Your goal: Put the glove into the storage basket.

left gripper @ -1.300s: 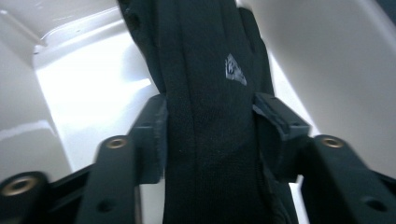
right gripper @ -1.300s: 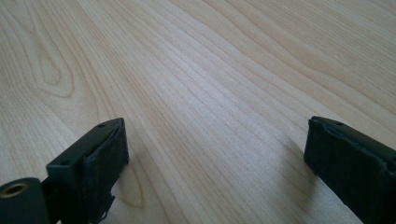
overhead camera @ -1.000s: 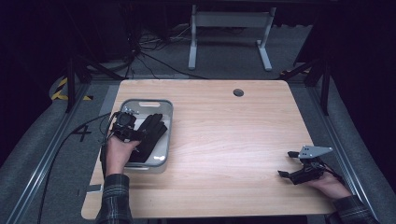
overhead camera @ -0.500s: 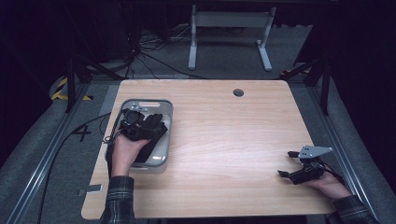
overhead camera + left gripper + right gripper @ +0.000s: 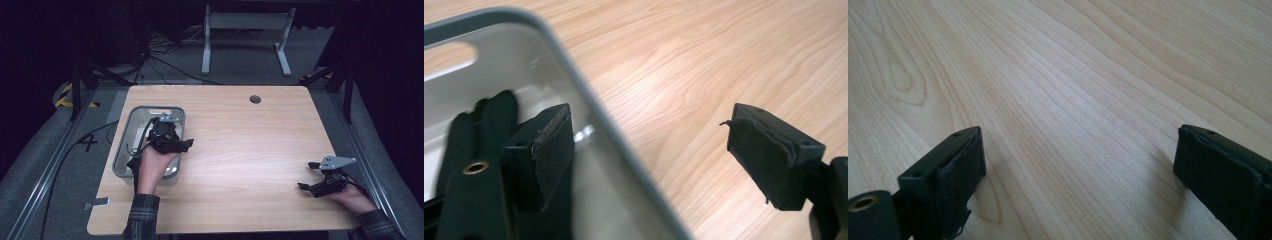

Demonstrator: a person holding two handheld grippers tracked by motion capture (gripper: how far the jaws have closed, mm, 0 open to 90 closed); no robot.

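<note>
A grey plastic bin [image 5: 131, 131] sits on the left part of the wooden table [image 5: 250, 145]. My left gripper [image 5: 172, 142] hovers over the bin's right rim, held by a hand. Its jaws are open and straddle that rim [image 5: 589, 105]: one pad [image 5: 555, 145] is over the bin's inside, the other over bare wood, with nothing between them [image 5: 651, 135]. A black object [image 5: 489, 120] lies in the bin; I cannot tell what it is. My right gripper [image 5: 307, 175] rests low near the table's front right, open [image 5: 1078, 150] over bare wood.
A round cable hole [image 5: 255, 99] is near the table's far edge. A black cable [image 5: 75, 150] trails off the table's left side. A white stand [image 5: 245, 35] is on the floor beyond the table.
My left gripper has moved to the right, from over the bin's middle to its right rim. The right gripper has stayed in place.
</note>
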